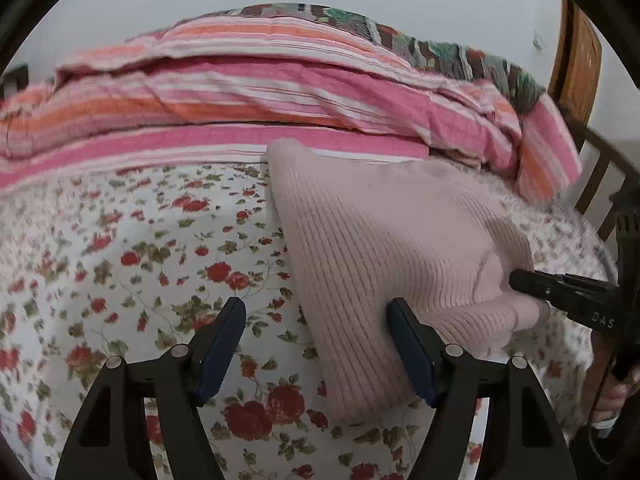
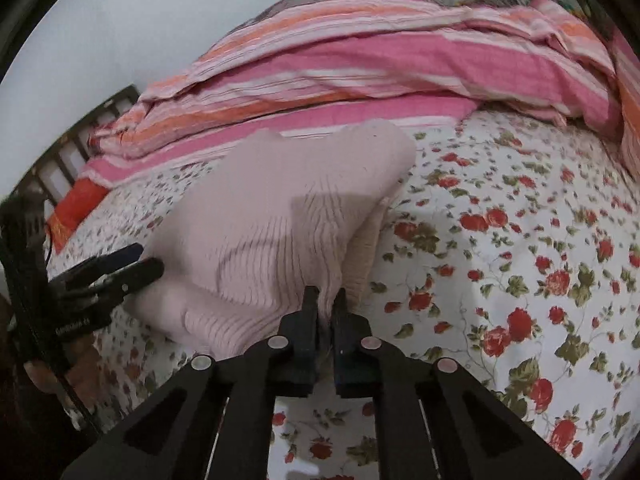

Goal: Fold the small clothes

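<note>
Here the pink ribbed knit [image 1: 384, 248] lies on the bed's floral sheet [image 1: 140, 264], its far end reaching the striped pink-and-orange blanket [image 1: 280, 92] bunched along the bed's far edge. The right hand-held gripper [image 2: 325, 300] is clamped on a bunched fold of the knit [image 2: 280, 216], its fingers nearly together with cloth pinched between them, and the fabric rises in a ridge from that pinch. In the left wrist view the same gripper [image 1: 520, 280] comes in from the right, its tip pressed into the knit's near edge. The left hand-held gripper [image 1: 316, 320] has its fingers spread wide apart, holding nothing; its right finger [image 1: 404, 332] lies against the knit's near end, while its left finger [image 1: 228, 328] hovers over bare sheet. In the right wrist view that gripper [image 2: 144, 264] sits just beside the knit's left side. A wooden bed frame [image 1: 576, 56] shows past the blanket.
</note>
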`<state>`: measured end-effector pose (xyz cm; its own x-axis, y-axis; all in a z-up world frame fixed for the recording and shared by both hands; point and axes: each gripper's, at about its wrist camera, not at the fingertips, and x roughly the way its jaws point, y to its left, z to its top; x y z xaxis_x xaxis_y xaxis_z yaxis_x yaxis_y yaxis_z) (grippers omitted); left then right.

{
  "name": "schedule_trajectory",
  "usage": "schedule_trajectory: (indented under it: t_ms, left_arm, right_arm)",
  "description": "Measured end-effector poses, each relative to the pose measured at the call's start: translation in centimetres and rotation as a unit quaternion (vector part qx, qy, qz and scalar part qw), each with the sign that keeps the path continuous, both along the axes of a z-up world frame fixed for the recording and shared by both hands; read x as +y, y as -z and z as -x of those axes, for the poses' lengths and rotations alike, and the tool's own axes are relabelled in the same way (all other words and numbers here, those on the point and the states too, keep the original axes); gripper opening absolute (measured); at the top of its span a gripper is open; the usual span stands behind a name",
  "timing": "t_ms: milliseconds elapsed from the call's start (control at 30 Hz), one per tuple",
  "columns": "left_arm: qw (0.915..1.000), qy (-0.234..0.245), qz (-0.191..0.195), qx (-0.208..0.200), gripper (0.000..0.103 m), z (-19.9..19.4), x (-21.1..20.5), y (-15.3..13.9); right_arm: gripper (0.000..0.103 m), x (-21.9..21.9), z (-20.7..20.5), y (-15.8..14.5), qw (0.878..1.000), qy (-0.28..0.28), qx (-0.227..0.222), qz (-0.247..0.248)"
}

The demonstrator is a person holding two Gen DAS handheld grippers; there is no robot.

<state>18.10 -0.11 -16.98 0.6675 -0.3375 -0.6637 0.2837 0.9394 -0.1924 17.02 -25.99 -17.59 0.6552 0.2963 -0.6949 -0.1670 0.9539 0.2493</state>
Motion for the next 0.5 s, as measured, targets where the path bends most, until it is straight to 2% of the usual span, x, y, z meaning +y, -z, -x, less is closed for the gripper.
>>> schedule_trajectory:
  t_ms: [133,233,300,333,433,500]
  left_arm:
    - [0.9987,-0.003,0.051,0.000,0.070,-0.5,0.9,-0.5]
    - [0.9970,-0.002,0.078,-0.005,0.070,-1.0,1.0,-0.8]
    - [0.9965,0.000,0.083,-0.006,0.070,-1.3,0.8,-0.9]
    - [0.9965,0.000,0.082,-0.013,0.070,-1.3,0.7,-1.0]
    - [0.9965,0.000,0.082,-0.017,0.070,-1.6,0.5,-0.9]
    - [0.9960,0.000,0.088,-0.012,0.070,-1.8,0.5,-0.9]
  right_arm:
    - [0.026,0.0,0.2,-2.1,0.999,-0.001,-0.047,-0.022]
    - [0.027,0.3,-1.5,-1.8,0.999,0.016,-0.038,-0.029]
    - [0.022,0.5,-2.9,-1.0,0.999,0.036,-0.016,-0.029]
    - [0.013,0.4,-3.1,-0.8,0.998,0.038,-0.015,-0.037]
    - [0.012,0.5,-0.8,-2.9,0.995,0.008,-0.094,-0.034]
    - [0.012,-0.1,0.0,-3.5,0.993,0.003,-0.114,-0.042]
